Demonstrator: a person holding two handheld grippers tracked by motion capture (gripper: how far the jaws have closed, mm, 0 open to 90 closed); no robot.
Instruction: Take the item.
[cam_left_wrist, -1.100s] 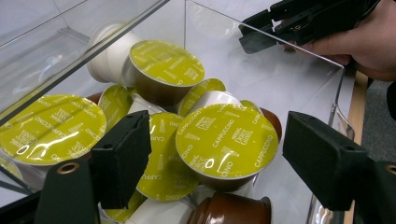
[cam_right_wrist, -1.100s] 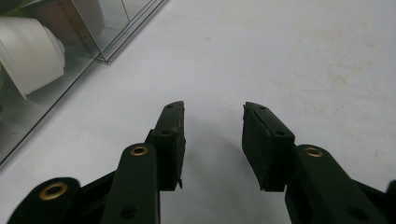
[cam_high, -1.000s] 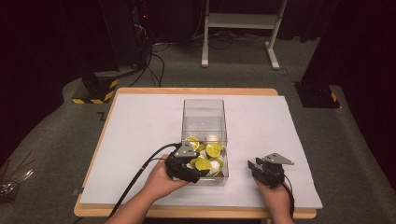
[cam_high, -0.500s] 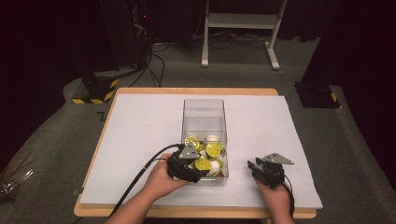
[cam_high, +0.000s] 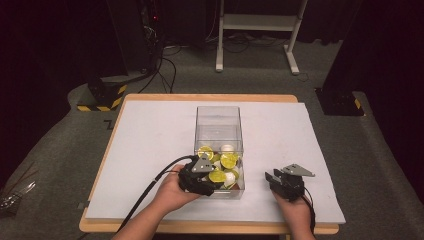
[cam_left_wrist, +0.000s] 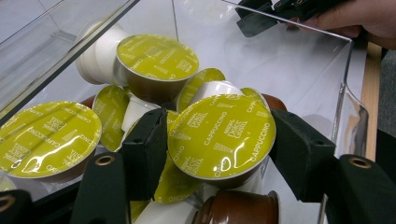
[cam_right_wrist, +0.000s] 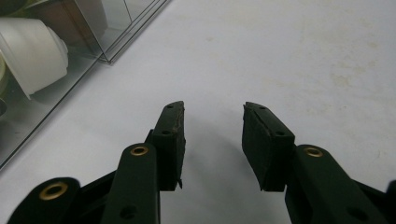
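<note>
On the white tabletop (cam_high: 150, 150), high view: a clear rectangular plastic box (cam_high: 218, 117) stands at centre, its near end holding round coffee capsules with glossy yellow-green foil lids. The left gripper (cam_high: 204, 184) reaches over the box's near left corner into the pile. The right gripper (cam_high: 274, 179) rests on the table right of the box, apart from it.

Left gripper view: the two black padded jaws stand on either side of one capsule (cam_left_wrist: 222, 135), its lid printed "CAPPUCCINO"; whether the pads actually press it cannot be told. Around it lie white and brown capsule bodies and more green lids.

Right gripper view: the jaws are parted, empty, over the matte, faintly stained tabletop. The box's transparent wall shows at upper left.
</note>
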